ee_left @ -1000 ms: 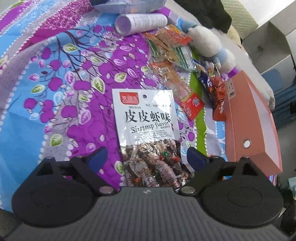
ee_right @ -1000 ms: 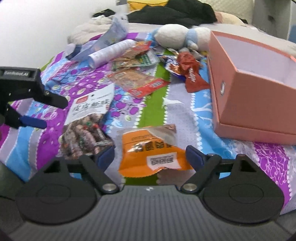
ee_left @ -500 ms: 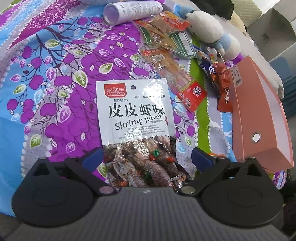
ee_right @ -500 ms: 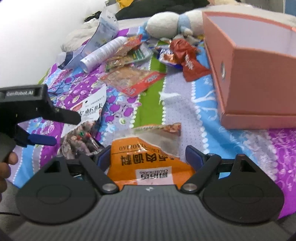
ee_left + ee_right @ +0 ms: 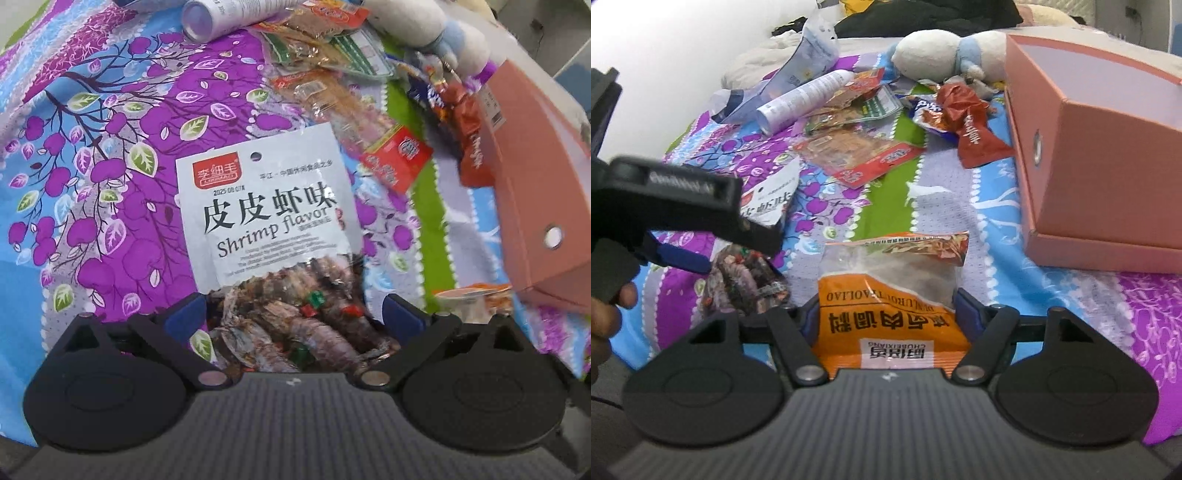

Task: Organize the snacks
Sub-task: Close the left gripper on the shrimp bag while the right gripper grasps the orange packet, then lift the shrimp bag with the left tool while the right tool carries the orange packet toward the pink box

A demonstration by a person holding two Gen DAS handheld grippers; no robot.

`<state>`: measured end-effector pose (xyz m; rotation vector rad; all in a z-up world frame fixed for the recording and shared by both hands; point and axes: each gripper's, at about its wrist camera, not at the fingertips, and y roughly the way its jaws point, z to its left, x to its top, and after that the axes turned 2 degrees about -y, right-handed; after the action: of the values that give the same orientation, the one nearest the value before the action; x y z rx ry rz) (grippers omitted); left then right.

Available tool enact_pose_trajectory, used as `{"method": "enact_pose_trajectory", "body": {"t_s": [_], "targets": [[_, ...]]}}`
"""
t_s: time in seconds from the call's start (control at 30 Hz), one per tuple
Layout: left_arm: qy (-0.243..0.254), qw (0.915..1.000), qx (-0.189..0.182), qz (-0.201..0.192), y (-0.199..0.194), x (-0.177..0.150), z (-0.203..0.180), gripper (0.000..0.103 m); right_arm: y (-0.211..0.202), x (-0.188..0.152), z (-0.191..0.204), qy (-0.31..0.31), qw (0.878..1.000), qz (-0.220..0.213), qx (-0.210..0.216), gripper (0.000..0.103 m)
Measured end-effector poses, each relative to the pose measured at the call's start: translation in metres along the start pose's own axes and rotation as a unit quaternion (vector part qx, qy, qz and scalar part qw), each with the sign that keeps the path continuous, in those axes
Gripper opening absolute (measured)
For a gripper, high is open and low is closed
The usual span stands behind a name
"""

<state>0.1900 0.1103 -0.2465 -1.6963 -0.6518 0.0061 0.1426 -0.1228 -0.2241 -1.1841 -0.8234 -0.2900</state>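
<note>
Two packets sit between your two sets of fingers, one each. Your left gripper (image 5: 291,314) is spread wide around the bottom of the shrimp packet (image 5: 269,221), not touching it, on the bedspread (image 5: 92,166). Your right gripper (image 5: 886,314) has its jaws close against both edges of the orange packet (image 5: 890,317); whether they are actually pinching it, you cannot tell. Both bags look light, thin and slick, likely to crumple and slide, so take each by its flat sealed end rather than the lumpy filled middle. The pink box (image 5: 1100,155) lies open at 2 o'clock in the right view, with more wrappers around 12. Only the right view shows your left hand (image 5: 605,314) at 9 o'clock and the box's open inside; only the left view shows the shrimp packet's full label
</note>
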Motion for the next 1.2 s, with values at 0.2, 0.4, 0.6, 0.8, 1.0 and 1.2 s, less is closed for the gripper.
{"method": "enact_pose_trajectory", "body": {"t_s": [0.2, 0.4, 0.6, 0.8, 1.0, 1.2], "targets": [[-0.012, 0.9998, 0.000, -0.013, 0.000, 0.000, 0.007, 0.099, 0.001, -0.005, -0.003, 0.000, 1.000, 0.001, -0.005, 0.073], [0.000, 0.9995, 0.007, -0.030, -0.008, -0.006, 0.006, 0.082, 0.002, -0.005, -0.001, -0.009, 1.000, -0.002, -0.009, 0.073], [0.000, 0.9993, 0.000, -0.037, -0.020, -0.006, 0.004, 0.059, -0.003, 0.001, 0.001, -0.004, 1.000, -0.003, -0.007, 0.073], [-0.015, 0.9988, -0.022, -0.042, -0.033, -0.010, 0.005, 0.043, -0.020, 0.014, 0.007, -0.017, 1.000, -0.018, -0.012, 0.073], [-0.026, 0.9970, -0.050, -0.053, -0.052, -0.015, 0.001, 0.039, -0.042, 0.022, 0.008, -0.019, 0.999, -0.028, -0.018, 0.073], [-0.016, 0.9944, -0.076, -0.071, -0.081, -0.010, -0.015, 0.038, -0.070, 0.036, 0.005, -0.022, 0.998, -0.050, -0.025, 0.073]]}}
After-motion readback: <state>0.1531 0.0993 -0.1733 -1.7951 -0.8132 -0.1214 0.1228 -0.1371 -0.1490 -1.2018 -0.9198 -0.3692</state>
